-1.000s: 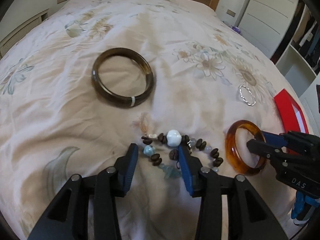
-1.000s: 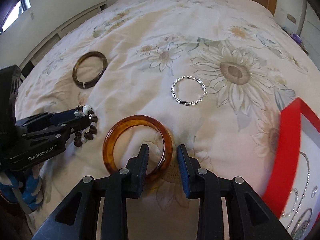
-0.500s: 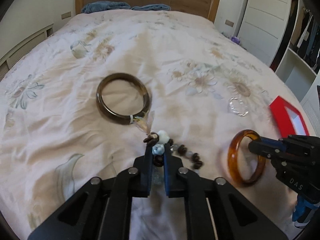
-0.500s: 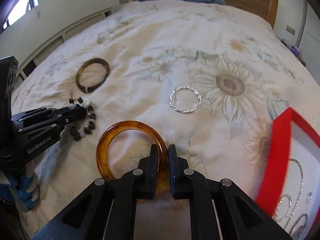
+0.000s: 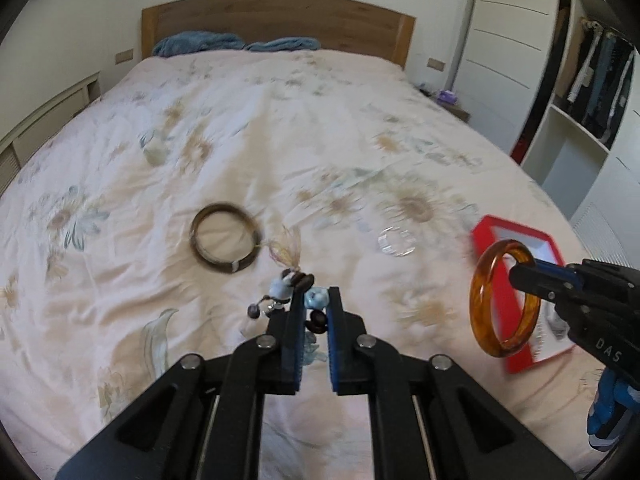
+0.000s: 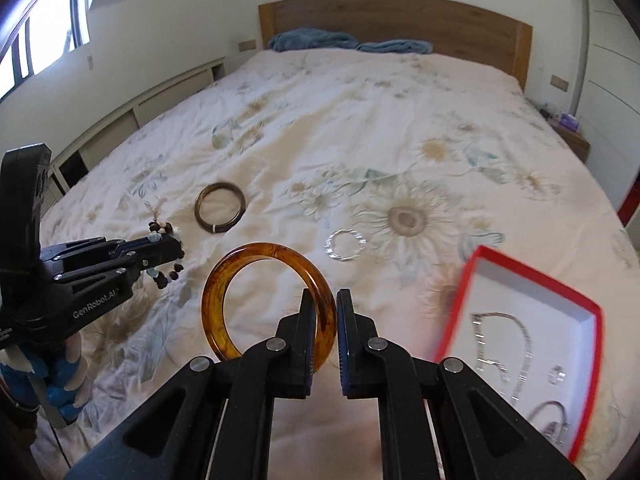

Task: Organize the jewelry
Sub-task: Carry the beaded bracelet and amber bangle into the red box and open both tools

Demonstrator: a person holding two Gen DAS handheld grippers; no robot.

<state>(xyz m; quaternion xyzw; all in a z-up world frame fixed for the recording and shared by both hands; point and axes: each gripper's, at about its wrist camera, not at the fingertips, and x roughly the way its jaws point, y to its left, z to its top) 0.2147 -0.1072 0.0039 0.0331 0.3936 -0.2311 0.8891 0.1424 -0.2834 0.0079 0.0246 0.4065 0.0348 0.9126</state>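
Both pickups done, nothing from this pair dropped off yet. Left gripper (image 5: pixel 314 308) is clamped on the beaded bracelet (image 5: pixel 296 292), which hangs clear of the bedspread (image 5: pixel 200 140); loose beads and tassel dangle off its left side. Right gripper (image 6: pixel 322 312) pinches the rim of the amber bangle (image 6: pixel 268 300), held upright in the air. Red box (image 6: pixel 588 380) sits near right and already holds some silver pieces (a chain and small rings, blurred). Still on the bed: dark brown bangle (image 6: pixel 220 208) at centre-left, silver twisted bangle (image 6: pixel 345 244) between it and the box. Left to do, I'd judge: carry both held items to the box, then fetch those two.
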